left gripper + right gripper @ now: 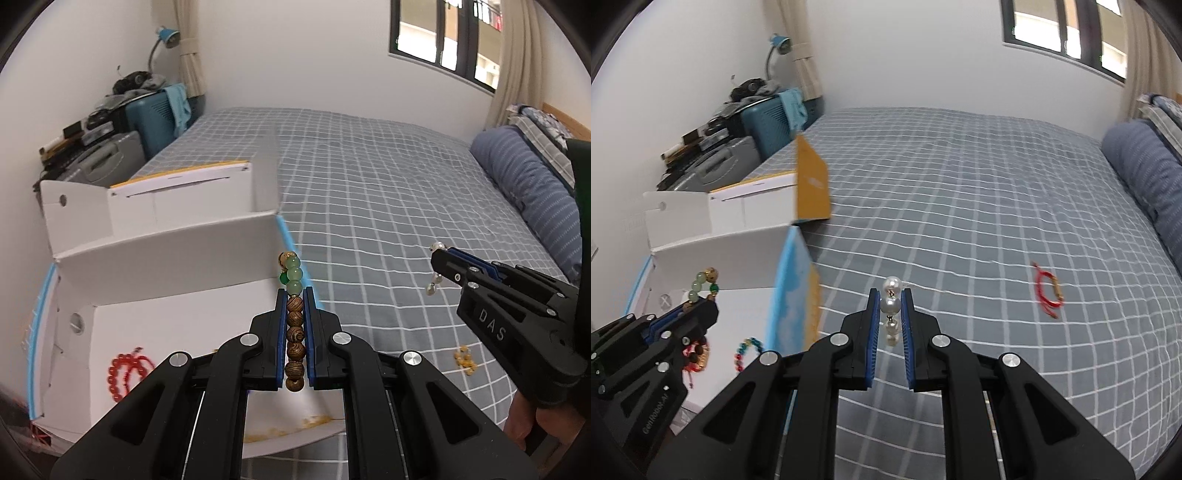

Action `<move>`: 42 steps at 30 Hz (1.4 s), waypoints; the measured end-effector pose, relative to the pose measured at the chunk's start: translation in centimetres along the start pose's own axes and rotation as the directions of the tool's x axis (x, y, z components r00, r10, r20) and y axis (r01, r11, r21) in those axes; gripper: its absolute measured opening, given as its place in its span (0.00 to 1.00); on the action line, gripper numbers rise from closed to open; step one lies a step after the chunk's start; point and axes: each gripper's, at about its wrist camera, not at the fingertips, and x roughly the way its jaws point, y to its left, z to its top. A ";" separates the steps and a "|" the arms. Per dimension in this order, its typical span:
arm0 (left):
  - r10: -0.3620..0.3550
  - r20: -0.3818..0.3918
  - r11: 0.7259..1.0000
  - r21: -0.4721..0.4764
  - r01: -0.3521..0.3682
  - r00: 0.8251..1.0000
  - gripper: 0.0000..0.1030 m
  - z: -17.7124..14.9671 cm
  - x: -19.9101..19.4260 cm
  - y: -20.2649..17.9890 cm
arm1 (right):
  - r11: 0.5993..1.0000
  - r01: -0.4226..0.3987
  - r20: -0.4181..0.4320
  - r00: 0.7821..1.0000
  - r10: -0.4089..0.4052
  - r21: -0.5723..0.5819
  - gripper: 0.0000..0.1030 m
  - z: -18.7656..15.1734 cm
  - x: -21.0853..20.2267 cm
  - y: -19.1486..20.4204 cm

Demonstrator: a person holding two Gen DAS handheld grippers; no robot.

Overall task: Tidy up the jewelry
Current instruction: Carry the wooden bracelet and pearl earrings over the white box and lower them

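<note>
The left hand-held gripper [294, 332] clamped a wooden-and-jade bracelet [294, 321] over the white box [166, 258], which already held a red bead bracelet [127, 371]. The right hand-held gripper [889, 317] clamped a pearl bracelet [891, 314] above the bed [960, 184]; a red string bracelet [1049, 291] and yellow beads [464, 360] remained outside.

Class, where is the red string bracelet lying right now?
In the right wrist view, the red string bracelet lies on the checked bedspread, to the right, apart from the pearl bracelet.

Grained wooden beads [295, 343] and glossy green ones are gripped by matt black plastic tongs [295, 317]. Lustrous pearls [891, 304] are seen above a checked cloth bed [960, 221], beside matt white cardboard boxes [177, 295].
</note>
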 end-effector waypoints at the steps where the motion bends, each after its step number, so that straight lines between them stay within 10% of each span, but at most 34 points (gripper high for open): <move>1: 0.006 0.000 1.000 -0.007 -0.006 1.000 0.07 0.0 -0.1 0.5 | 1.000 -0.010 -0.002 1.000 0.010 -0.012 0.11 0.1 0.1 1.0; 24: 0.171 -0.079 0.972 -0.146 -0.181 0.982 0.08 -3.4 0.0 13.5 | 0.973 -0.165 -0.117 0.982 0.147 -0.163 0.11 -2.8 4.8 16.3; 42: 0.172 -0.240 0.964 -0.158 -0.213 0.955 0.08 -6.0 4.5 17.1 | 0.972 -0.141 -0.261 0.961 0.089 -0.188 0.11 -4.7 9.6 18.4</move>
